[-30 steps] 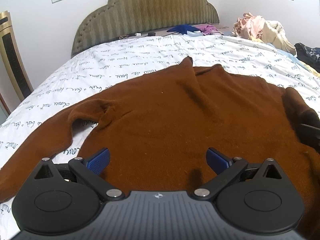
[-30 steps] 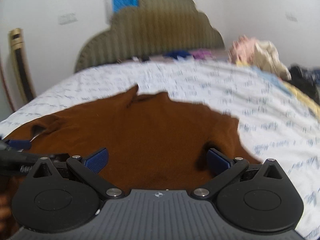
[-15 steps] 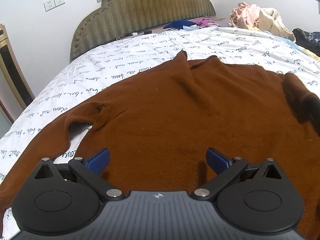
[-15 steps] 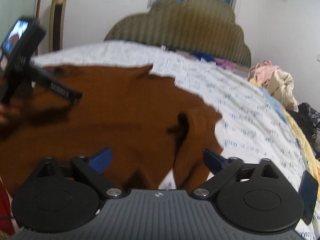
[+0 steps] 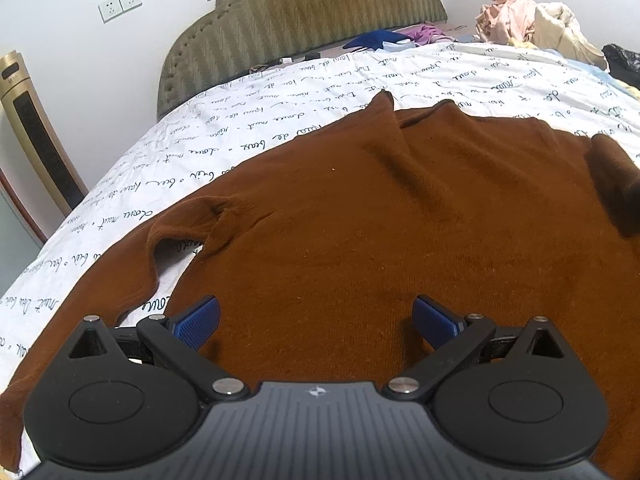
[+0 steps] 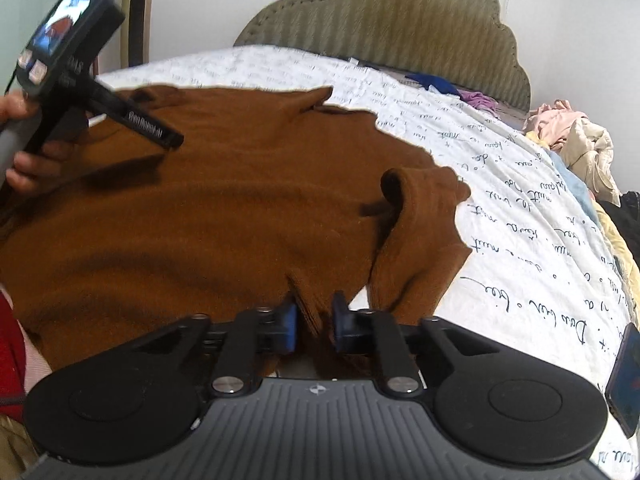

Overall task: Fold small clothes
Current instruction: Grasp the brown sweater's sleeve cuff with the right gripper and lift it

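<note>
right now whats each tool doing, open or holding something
left tool: open, hovering over the brown sweater, holding nothing
right tool: shut on the brown sweater's hem

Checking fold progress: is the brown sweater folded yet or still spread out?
Mostly spread. The brown sweater lies flat across the bed sheet, one sleeve out to the side; only its other sleeve is doubled over, beside where the right gripper pinches the hem.

The right gripper (image 6: 314, 326) pinches the brown sweater's (image 6: 224, 208) near edge (sleeve folded over).
</note>
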Demonstrator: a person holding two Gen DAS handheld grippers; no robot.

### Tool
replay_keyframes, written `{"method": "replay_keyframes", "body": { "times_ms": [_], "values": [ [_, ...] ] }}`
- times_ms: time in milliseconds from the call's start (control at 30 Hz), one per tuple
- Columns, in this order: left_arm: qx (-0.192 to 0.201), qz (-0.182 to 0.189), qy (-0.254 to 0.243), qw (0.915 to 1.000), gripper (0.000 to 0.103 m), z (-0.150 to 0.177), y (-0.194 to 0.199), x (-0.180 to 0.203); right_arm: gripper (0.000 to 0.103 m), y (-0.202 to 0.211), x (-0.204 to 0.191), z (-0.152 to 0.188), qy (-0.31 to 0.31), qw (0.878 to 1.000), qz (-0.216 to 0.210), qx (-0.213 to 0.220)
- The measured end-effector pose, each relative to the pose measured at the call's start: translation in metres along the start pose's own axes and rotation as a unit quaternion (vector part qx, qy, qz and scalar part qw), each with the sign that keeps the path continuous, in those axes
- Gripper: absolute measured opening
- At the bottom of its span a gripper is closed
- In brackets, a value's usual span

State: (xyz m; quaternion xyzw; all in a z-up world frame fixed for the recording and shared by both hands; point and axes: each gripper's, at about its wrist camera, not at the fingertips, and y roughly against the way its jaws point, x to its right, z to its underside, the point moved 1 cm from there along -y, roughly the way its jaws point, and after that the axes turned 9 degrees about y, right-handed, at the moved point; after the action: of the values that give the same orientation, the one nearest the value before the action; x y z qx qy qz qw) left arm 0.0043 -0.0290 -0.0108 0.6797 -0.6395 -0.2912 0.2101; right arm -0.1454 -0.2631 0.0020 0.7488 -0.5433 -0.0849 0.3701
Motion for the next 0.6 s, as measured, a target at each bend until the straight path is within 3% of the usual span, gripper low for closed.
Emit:
{"method": "replay_keyframes", "body": {
  "times_ms": [167,300,433,600],
  "values": [
    [0.001,-0.008,-0.011,0.9999,0.103,0.001,-0.001,0.004,0.008,0.008,0.038,-0.008,-0.061,0.997,0.031,0.047],
    [-0.001,-0.008,-0.014,0.9999,0.103,0.001,-0.001,0.005,0.007,0.023,0.085,-0.014,-0.123,0.985,0.077,0.095],
    [-0.003,-0.009,-0.013,0.9999,0.103,0.001,-0.003,0.004,0.007,0.044,0.153,-0.008,-0.224,0.953,0.137,0.148],
    [-0.007,-0.012,-0.013,0.9998,0.103,0.001,-0.006,0.004,0.007,0.07,0.225,0.029,-0.348,0.891,0.223,0.189]
  ]
}}
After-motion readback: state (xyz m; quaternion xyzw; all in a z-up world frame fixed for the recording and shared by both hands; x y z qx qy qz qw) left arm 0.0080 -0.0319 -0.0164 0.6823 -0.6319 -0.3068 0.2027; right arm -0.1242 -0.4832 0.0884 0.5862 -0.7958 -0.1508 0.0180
